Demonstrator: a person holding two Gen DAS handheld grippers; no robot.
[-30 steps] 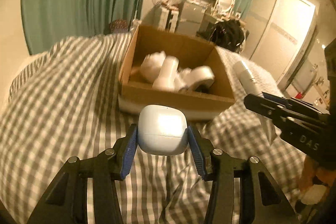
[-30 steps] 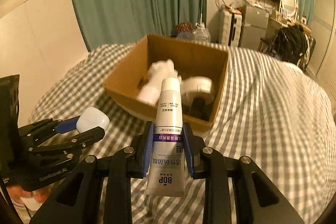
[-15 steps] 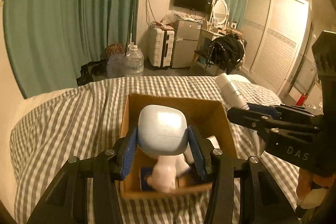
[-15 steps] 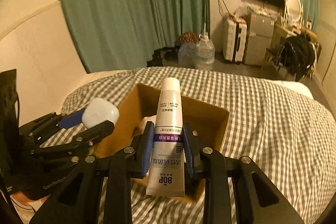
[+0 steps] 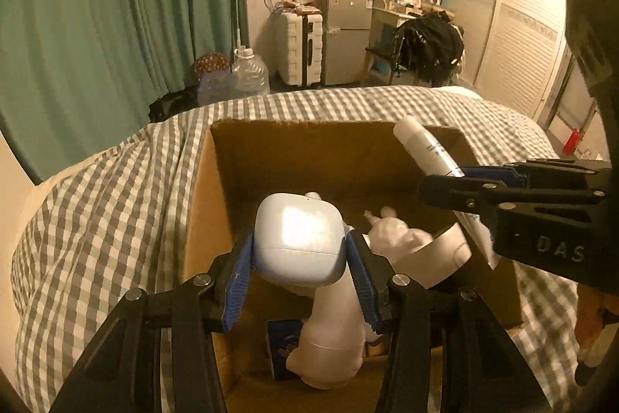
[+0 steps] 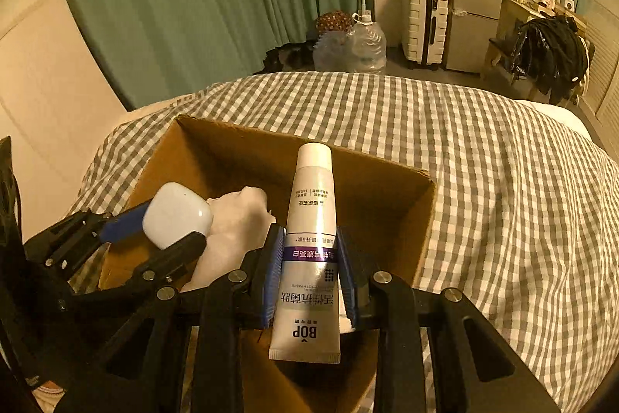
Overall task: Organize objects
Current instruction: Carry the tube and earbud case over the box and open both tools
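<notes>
Clearly both loads are light: the left gripper [image 5: 300,252] pinches a smooth, hard, slippery earbud case [image 5: 298,239] by its sides, the right gripper [image 6: 308,271] squeezes a soft toothpaste tube [image 6: 309,254] mid-body, both above the cardboard box [image 5: 205,204].

"BOP" on toothpaste tube [image 6: 309,277]; "DAS" on right tongs [image 5: 456,182].

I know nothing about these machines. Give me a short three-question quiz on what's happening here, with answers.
1. True or false: both tongs hold something.
2. What do the left tongs grip? A) white earbud case B) tape roll C) bottle
3. Fill in: the right tongs hold a ____ over the cardboard box.

Key: 1 true. 2 A, the white earbud case. 3 toothpaste tube.
</notes>
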